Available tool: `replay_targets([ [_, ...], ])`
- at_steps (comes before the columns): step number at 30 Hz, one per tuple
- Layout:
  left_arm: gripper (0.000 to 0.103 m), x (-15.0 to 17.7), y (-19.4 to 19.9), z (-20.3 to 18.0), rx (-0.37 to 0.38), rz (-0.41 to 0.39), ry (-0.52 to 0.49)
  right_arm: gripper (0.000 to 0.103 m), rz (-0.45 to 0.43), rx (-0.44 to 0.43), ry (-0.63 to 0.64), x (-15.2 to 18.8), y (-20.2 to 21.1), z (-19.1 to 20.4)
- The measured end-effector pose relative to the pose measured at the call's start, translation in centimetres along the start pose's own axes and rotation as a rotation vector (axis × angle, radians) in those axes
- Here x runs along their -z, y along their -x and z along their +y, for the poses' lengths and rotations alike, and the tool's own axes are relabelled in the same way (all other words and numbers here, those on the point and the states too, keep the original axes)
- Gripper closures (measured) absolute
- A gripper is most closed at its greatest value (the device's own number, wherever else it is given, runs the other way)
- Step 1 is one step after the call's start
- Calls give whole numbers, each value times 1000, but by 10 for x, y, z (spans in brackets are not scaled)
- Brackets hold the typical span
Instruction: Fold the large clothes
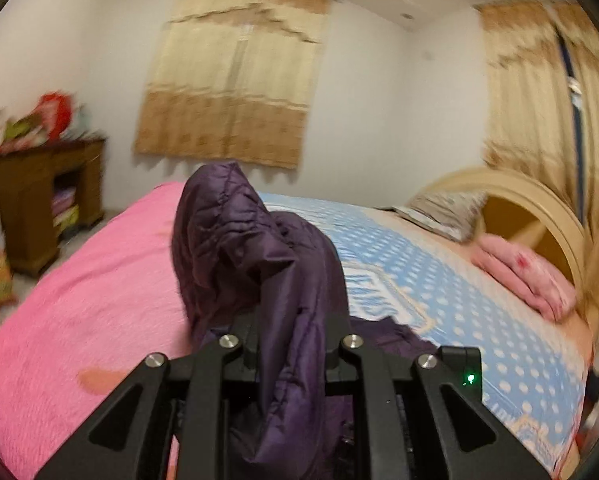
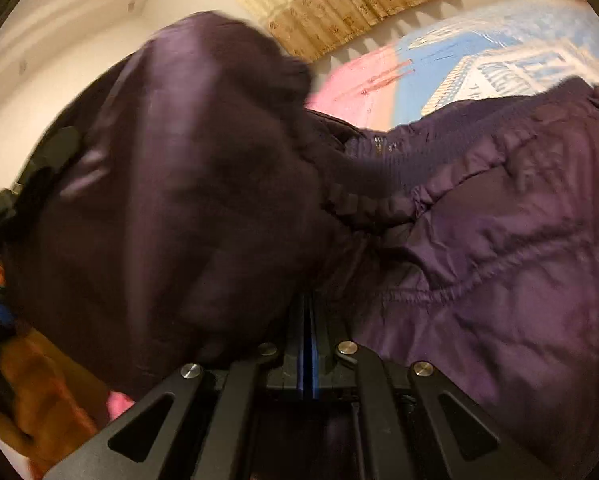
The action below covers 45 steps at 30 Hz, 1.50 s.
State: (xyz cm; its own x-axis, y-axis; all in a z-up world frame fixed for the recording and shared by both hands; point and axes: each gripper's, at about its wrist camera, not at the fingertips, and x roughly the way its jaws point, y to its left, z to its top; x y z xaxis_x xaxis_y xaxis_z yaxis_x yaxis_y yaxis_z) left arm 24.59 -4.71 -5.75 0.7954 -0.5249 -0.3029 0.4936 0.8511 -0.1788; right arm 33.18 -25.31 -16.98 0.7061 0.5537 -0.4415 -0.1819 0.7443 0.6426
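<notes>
A dark purple quilted jacket [image 1: 235, 240] is bunched and lifted above the bed. My left gripper [image 1: 293, 332] is shut on a thick fold of it, which hangs down between the jaws. In the right wrist view the same jacket [image 2: 479, 240] fills most of the frame, blurred on the left. My right gripper [image 2: 309, 320] has its jaws pressed together with jacket fabric bunched at the tips. Both sets of fingertips are hidden by the cloth.
The bed carries a pink blanket [image 1: 79, 300] on the left and a blue dotted sheet [image 1: 439, 300] on the right. A folded pink cloth [image 1: 527, 276] and a pillow [image 1: 443, 208] lie by the arched headboard [image 1: 547, 216]. A wooden cabinet [image 1: 39, 200] stands at the left.
</notes>
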Motion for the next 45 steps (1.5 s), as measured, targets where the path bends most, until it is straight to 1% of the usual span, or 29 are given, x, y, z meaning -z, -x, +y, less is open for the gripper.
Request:
replay_targets([
  [3, 85, -5, -9, -31, 77, 17, -71, 101, -72, -59, -45, -1, 36, -13],
  [4, 85, -5, -12, -42, 101, 26, -89, 101, -98, -65, -57, -1, 51, -19],
  [6, 85, 0, -21, -73, 165, 60, -145, 101, -116, -66, -72, 1, 72, -32],
  [9, 86, 17, -38, -116, 224, 126, -231, 101, -113, -56, -160, 8, 103, -66],
  [11, 86, 35, -52, -140, 251, 178, -281, 101, -146, -49, -217, 16, 129, -90],
  [13, 86, 52, -60, -153, 258, 212, -301, 101, -224, 14, -261, 26, 168, -116],
  [16, 86, 64, -74, -162, 249, 239, -294, 101, -326, 94, -302, 38, 214, -142],
  [18, 86, 68, -78, -168, 245, 249, -299, 101, -351, 115, -296, 40, 230, -148],
  [20, 86, 74, -78, -170, 236, 251, -324, 101, -377, 115, -274, 35, 240, -144],
  [22, 86, 77, -77, -172, 230, 246, -345, 100, -403, 98, -231, 16, 246, -132],
  [24, 85, 75, -76, -170, 238, 242, -330, 100, -396, 81, -129, -17, 245, -115],
  [25, 84, 76, -76, -170, 242, 239, -312, 100, -373, 67, -70, -33, 239, -106],
  [26, 82, 74, -74, -170, 248, 236, -290, 100, -337, 57, -18, -53, 225, -96],
  [27, 78, 71, -71, -170, 242, 233, -276, 100, -308, 59, -4, -65, 214, -95],
  [28, 73, 71, -69, -171, 239, 234, -274, 101, -268, 52, 5, -74, 202, -94],
  [29, 64, 69, -63, -170, 237, 246, -272, 101, -187, 44, 24, -85, 179, -99],
  [31, 52, 65, -43, -169, 252, 255, -280, 101, -106, 161, 45, -91, 149, -107],
  [32, 52, 64, -33, -167, 271, 257, -282, 101, -67, 201, 71, -88, 135, -109],
  [33, 52, 62, -22, -162, 300, 287, -272, 103, -56, 211, 89, -82, 129, -111],
  [34, 52, 62, -15, -158, 305, 292, -255, 103, -63, 202, 94, -79, 126, -112],
  [35, 47, 58, -2, -148, 307, 265, -226, 103, -77, 217, 96, -74, 128, -114],
  [36, 43, 52, 12, -137, 320, 235, -195, 103, -85, 251, 102, -68, 125, -117],
  [37, 31, 46, 22, -126, 333, 218, -171, 103, -91, 277, 108, -67, 125, -115],
  [38, 22, 38, 33, -115, 320, 195, -153, 103, -96, 281, 107, -66, 127, -121],
  [39, 20, 30, 40, -103, 285, 165, -138, 103, -100, 266, 97, -64, 133, -126],
  [40, 18, 22, 40, -94, 252, 151, -134, 103, -104, 251, 87, -63, 133, -129],
  [42, 18, 4, 29, -70, 123, 128, -128, 103, -112, 237, 68, -61, 135, -132],
  [43, 19, 0, 21, -61, 82, 126, -114, 103, -113, 239, 60, -62, 142, -138],
  [45, 19, -9, -8, -36, 2, 136, -67, 103, -123, 267, 56, -61, 157, -130],
])
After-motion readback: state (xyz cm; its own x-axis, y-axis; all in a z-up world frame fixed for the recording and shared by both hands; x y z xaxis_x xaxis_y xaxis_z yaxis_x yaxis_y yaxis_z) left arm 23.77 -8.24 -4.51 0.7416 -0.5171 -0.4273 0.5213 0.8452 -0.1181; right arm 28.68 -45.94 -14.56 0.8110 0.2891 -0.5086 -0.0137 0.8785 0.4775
